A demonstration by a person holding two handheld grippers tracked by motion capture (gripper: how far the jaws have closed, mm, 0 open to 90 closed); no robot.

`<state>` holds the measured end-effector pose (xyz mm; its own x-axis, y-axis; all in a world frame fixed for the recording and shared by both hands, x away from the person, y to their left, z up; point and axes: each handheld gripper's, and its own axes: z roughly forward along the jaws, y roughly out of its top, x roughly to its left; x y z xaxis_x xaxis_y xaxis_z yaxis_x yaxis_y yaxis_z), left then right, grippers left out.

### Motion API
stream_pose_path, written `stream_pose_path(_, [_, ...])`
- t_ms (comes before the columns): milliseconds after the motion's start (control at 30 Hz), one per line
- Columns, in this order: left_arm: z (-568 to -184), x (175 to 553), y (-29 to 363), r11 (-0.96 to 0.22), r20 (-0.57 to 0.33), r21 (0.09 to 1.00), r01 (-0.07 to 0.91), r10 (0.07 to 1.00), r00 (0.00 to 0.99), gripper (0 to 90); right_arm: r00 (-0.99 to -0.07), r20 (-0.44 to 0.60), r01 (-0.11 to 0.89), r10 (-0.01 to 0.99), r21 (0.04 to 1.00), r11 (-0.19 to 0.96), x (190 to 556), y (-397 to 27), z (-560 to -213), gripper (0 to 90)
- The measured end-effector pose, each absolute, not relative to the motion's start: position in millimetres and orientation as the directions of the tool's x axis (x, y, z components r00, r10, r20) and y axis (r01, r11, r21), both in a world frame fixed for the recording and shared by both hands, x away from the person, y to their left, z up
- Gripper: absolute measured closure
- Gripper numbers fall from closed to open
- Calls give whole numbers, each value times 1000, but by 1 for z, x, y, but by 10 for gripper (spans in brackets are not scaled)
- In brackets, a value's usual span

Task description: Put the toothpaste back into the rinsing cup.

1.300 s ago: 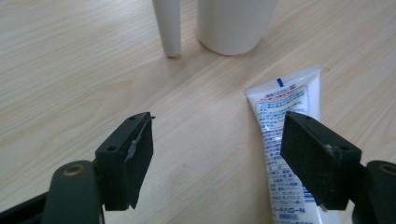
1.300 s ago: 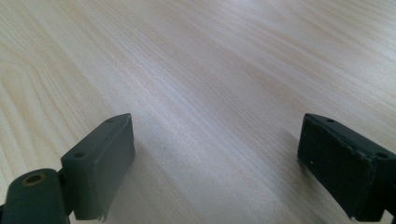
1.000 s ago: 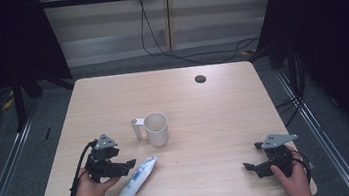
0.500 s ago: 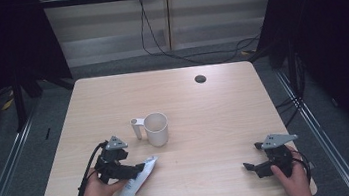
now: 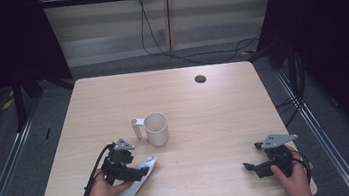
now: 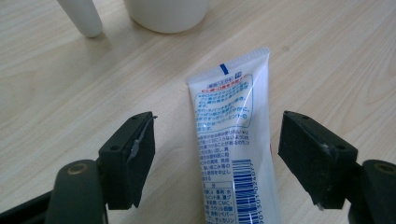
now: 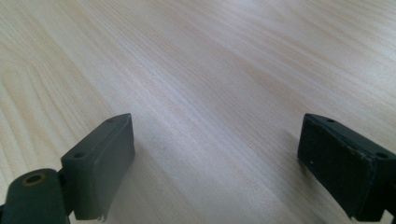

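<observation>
A white toothpaste tube point(image 6: 236, 149) is being straddled by the left hand-held gripper point(image 5: 139, 172) near the front-left corner of the tabletop point(image 5: 216, 123). In the left gripper view the tube is lying flat between the two black jaws, with bare wood showing on either side, so nothing is being pressed yet; the jaws are standing apart and have just been drawing slightly closer. The tube's long axis is running away from the hand-held gripper, crimped end with its blue mark farthest off, printed back and barcode facing up. In the high view that axis is lying on a slant, from the front edge toward the middle of the tabletop. The grasp is judged to turn on this: the jaws are set across the tube's width, so closing should be enough, provided the tube is kept centred.

A little beyond the crimped end, a white mug point(image 5: 156, 128) is standing upright near the middle of the tabletop, handle toward the left edge.

Near the front-right corner, the right hand-held gripper point(image 5: 251, 166) is being held low over bare wood, jaws apart and empty, well apart from the tube; the left hand is by far the nearer.

The surface is pale wood grain with a dark grommet point(image 5: 200, 78) near the back edge. Dark curtains, a grey floor and hanging cables are being shown behind.
</observation>
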<state>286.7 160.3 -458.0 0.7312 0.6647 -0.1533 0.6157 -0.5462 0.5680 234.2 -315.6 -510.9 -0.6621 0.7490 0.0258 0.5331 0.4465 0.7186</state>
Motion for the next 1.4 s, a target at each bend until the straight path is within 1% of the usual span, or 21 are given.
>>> stream_pose_path(167, [-460,286,156,-566,-142,553,612,660,738,283,-662,25,533,749,719,447,234,-316,-511,106])
stream_pose_path(600, [-466,288,155,-571,-165,512,642,668,726,299,-662,26,533,749,719,447,234,-316,-511,106])
stream_pose_path(767, [-467,288,152,-586,-156,491,645,669,727,311,-662,26,533,749,719,446,234,-316,-511,106])
stream_pose_path(900, [-469,287,149,-599,-149,481,641,664,732,336,-662,26,533,749,719,447,234,-316,-511,106])
stream_pose_path(1033, [-471,288,148,-593,-165,475,650,665,728,361,-662,26,533,749,719,447,234,-316,-511,106])
stream_pose_path(1400, [-473,288,140,-626,-151,445,640,653,743,450,-662,26,533,749,719,447,234,-316,-511,106])
